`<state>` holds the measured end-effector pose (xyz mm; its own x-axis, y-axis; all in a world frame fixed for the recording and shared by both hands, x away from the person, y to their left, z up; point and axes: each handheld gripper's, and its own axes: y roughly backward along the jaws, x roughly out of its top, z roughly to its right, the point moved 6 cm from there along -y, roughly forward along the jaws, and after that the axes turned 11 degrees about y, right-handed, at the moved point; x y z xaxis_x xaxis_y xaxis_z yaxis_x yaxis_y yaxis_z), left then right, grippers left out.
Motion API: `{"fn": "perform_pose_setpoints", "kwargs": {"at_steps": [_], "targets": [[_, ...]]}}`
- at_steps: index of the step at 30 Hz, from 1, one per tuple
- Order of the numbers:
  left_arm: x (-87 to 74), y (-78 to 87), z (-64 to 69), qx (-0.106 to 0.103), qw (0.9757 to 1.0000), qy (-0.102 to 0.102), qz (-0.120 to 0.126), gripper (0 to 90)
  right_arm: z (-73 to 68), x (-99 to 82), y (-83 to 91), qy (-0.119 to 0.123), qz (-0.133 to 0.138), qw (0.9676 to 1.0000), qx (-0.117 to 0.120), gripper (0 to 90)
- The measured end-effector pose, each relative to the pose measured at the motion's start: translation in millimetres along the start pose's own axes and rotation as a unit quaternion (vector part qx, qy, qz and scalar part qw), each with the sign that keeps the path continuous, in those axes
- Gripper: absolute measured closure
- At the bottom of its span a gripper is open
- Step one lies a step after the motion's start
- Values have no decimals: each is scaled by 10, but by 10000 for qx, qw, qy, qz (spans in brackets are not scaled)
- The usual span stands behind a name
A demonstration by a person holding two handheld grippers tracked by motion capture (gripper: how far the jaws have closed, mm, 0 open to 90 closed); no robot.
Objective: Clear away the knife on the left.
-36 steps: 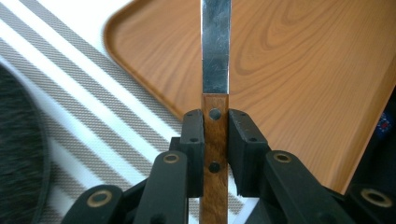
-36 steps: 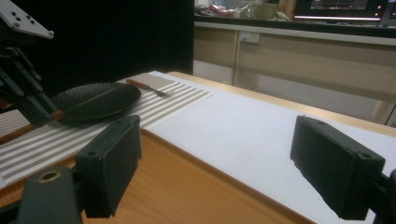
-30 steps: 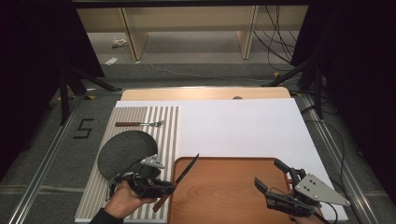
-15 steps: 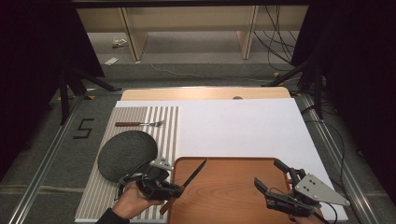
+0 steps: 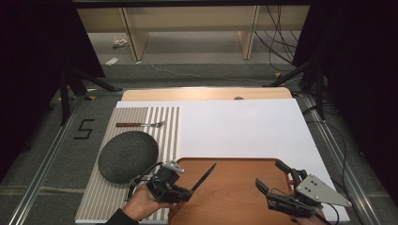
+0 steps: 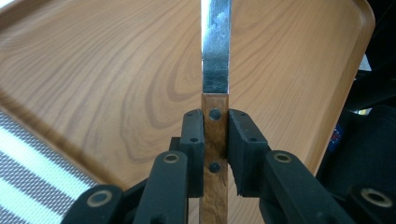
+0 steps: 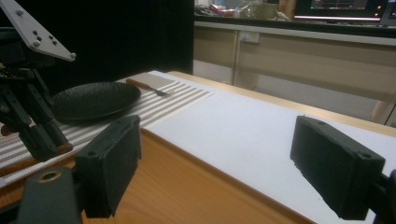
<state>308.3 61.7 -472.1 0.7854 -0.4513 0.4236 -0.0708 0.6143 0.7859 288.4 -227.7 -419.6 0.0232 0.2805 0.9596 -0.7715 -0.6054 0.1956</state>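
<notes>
Since the earlier frames the left gripper (image 5: 185,193) has carried the knife (image 5: 203,176) to the right, off the striped mat (image 5: 166,123) and out over the near left part of the wooden tray (image 5: 244,187); the right gripper (image 5: 274,185) has kept its place. Left gripper: jaws narrow, clamped on the knife's brown wooden handle (image 6: 215,154), one pad on each side, two rivets showing between them. In the left gripper view the steel blade (image 6: 215,51) runs straight up and away from the jaws, over the tray's wood grain. In the high view the blade points far and right, its tip above the tray just inside the far rim. Whether the knife touches the tray I cannot tell. The person's left hand (image 5: 143,204) grips the tool at the near edge of the mat. Right gripper: low over the near right part of the tray, jaws wide apart, nothing between the pads (image 7: 112,158). A dark round plate (image 5: 127,156) lies on the mat, just left of the left gripper. A fork (image 5: 141,124) with a brown handle lies at the far end of the mat, well apart from the plate. Mat and tray rest on the white sheet (image 5: 244,129) covering the bench (image 5: 206,93).
</notes>
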Motion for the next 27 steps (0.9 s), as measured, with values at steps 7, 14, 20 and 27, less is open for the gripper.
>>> {"fn": "perform_pose_setpoints", "kwargs": {"at_steps": [7,14,20,27], "targets": [[-14,-90,34,-2,9997,-93,-223,768,1,0,1,4,-1,10000,-1,174],[-6,-190,30,49,9992,-34,-399,768,1,-1,0,6,-6,10000,-5,173],[-11,-269,38,151,9979,-107,-628,767,3,-1,-1,4,-1,10000,-8,173],[-8,-364,60,246,9953,-112,-933,768,2,-1,-1,8,-1,10000,-4,173]]}}
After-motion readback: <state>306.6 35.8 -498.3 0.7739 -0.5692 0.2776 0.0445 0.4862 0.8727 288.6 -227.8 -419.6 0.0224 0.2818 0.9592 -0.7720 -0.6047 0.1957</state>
